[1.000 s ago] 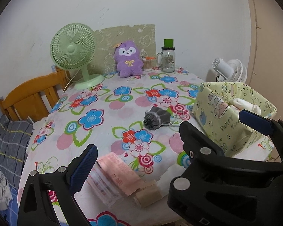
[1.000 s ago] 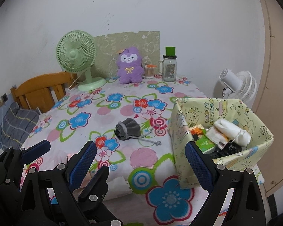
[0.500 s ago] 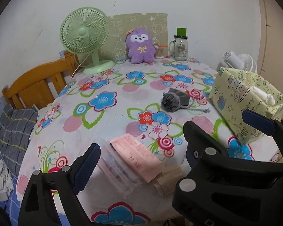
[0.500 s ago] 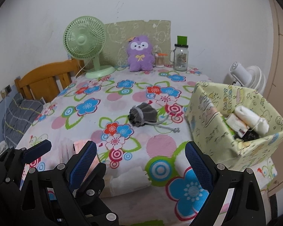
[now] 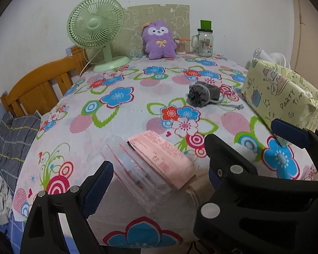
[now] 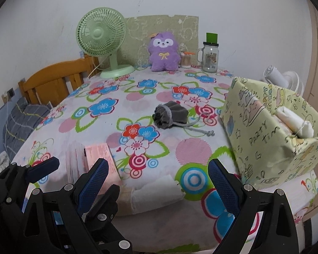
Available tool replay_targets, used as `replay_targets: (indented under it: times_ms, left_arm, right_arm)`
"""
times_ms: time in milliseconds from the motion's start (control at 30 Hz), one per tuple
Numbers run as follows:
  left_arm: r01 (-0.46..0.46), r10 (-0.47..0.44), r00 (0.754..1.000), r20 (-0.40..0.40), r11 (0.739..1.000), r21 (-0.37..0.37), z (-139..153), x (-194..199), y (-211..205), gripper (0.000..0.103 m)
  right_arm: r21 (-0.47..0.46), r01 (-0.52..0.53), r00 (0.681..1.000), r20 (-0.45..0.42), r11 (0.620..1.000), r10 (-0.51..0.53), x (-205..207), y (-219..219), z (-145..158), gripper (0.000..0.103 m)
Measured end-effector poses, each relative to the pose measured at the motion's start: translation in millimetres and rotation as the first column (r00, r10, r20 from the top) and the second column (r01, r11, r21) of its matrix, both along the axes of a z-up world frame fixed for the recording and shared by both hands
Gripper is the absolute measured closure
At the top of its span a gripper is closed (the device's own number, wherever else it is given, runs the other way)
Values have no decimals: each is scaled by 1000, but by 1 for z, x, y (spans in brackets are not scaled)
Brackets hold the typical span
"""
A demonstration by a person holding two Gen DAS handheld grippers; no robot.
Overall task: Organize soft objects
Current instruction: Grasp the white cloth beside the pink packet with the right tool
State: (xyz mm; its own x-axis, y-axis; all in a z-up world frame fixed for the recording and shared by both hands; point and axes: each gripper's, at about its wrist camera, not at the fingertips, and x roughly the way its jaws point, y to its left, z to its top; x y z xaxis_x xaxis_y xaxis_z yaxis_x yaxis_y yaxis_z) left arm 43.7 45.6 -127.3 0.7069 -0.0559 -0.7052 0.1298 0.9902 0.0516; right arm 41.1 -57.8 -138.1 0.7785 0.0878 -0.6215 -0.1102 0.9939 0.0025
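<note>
left gripper [image 5: 156, 180]: jaws spread wide, nothing between the pads, hovering over the near table edge.
right gripper [image 6: 156, 182]: jaws spread wide, empty, just right of the left one.
target guess: flat pink printed packet on a clear plastic sleeve [image 5: 159, 154], lying at the near edge of the flowered tablecloth [image 5: 116, 114].
key relation: packet directly ahead of and below the left gripper, long axis running diagonally from far-left to near-right; left gripper nearer, right sits off to its side.
other soft items: grey drawstring cloth pouch [image 6: 169, 116] mid-table; white folded cloth [image 6: 156, 190] at near edge, right under the right gripper.
destination guess: pale yellow cartoon-print box [image 6: 273, 135], far right, already holding white rolled cloth.
hidden: packet's near end behind the right gripper's body; box interior mostly unseen.
</note>
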Motion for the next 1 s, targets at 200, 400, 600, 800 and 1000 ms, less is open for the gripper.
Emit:
replay_targets:
  times_ms: [200, 400, 600, 800, 1000]
  left_arm:
    - [-3, 3, 1000, -18, 1000, 0, -7, 0, 6, 10]
    - [-9, 9, 999, -39, 1000, -2, -15, 0, 8, 12]
    - [-18, 17, 999, -44, 1000, -10, -20, -1, 10, 12]
    - [-21, 21, 999, -40, 1000, 2, -20, -1, 8, 11]
    - [-21, 21, 999, -36, 1000, 12, -20, 0, 6, 11]
  right_arm:
    - [11, -8, 1000, -22, 1000, 8, 0, 4, -10, 6]
    - [2, 7, 999, -40, 1000, -7, 3, 5, -18, 6]
    - [33, 34, 994, -101, 999, -30, 8, 0, -30, 7]
    - [85, 35, 991, -130, 996, -24, 7, 1, -34, 25]
    - [54, 64, 989, -138, 996, -56, 9, -1, -34, 52]
